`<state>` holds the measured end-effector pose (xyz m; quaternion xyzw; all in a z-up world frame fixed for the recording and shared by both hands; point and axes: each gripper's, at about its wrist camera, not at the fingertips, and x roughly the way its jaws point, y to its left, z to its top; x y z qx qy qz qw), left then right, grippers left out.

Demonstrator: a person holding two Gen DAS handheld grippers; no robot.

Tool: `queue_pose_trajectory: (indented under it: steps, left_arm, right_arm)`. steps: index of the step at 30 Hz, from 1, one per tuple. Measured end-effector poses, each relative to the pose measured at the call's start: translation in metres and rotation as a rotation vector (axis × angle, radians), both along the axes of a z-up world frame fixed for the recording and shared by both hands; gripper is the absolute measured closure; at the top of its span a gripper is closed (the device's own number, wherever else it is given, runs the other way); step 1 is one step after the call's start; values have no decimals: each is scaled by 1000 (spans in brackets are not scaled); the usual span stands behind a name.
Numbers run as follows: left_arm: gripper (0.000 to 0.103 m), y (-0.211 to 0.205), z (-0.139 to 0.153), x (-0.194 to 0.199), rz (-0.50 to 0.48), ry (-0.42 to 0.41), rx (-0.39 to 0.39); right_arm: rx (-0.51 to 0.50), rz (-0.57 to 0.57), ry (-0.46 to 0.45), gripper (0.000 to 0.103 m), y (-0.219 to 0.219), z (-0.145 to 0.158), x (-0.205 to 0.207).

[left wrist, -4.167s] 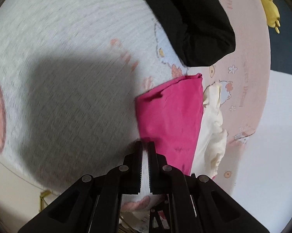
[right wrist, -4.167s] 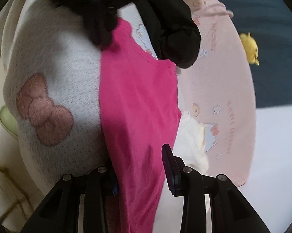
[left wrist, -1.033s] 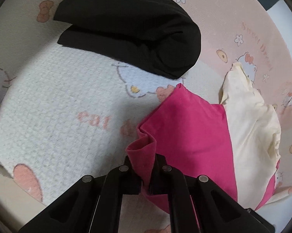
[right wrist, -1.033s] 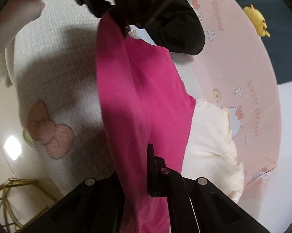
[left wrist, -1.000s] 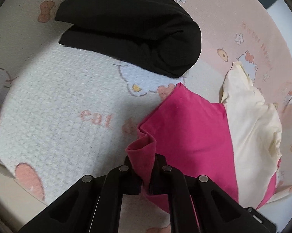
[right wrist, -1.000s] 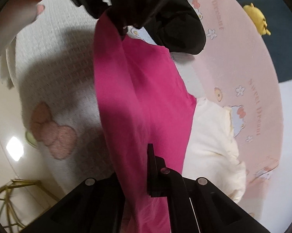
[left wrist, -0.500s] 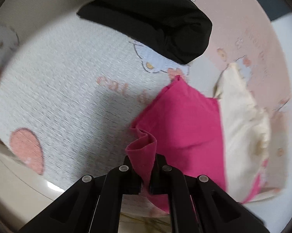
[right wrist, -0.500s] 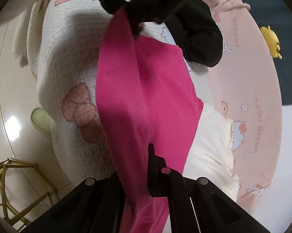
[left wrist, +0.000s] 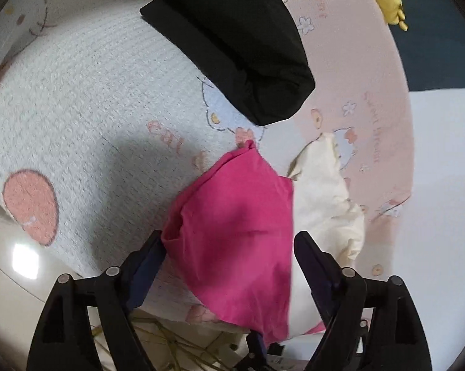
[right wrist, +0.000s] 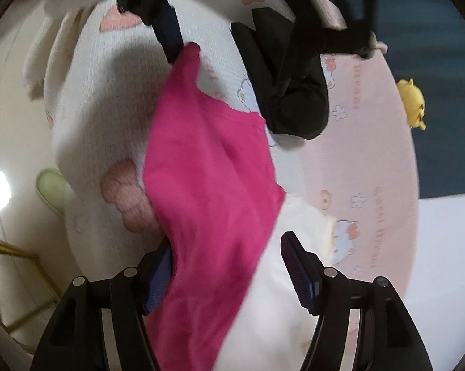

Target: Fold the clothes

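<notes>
Smooth pink garment (left wrist: 238, 232) drapes over the nubby white blanket (left wrist: 87, 130), beside a soft folded black piece (left wrist: 241, 46). Left tongs (left wrist: 229, 244) and right tongs (right wrist: 229, 253), pinched shut half a second ago, now gape wide, gripping nothing.

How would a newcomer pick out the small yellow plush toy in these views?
Start at the pink cartoon-print blanket and follow it to its far edge, where dark blue floor begins. The small yellow plush toy lies there, apart from the clothes, the only yellow thing.
</notes>
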<state>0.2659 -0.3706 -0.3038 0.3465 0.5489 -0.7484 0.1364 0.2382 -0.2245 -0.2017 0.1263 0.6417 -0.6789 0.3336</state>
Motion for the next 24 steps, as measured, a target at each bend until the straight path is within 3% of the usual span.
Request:
queue_pose_trajectory:
  steps: [7,13,19,24]
  left_arm:
    - [19,3,3,3,-7,-36,-20]
    - [19,6,14,5,-28,-51,-68]
    - [19,9,25,6,-51,-67,-120]
    - [19,17,45,-13,-112,-75,-214]
  right_arm:
    - [-12,-21,-23,36,1,6,-7]
    - [-71,18,-139,36,6,27,11]
    - [-88,-78,-50,36,13,36,-5]
    - [-122,-194,18,36,21,54,-34]
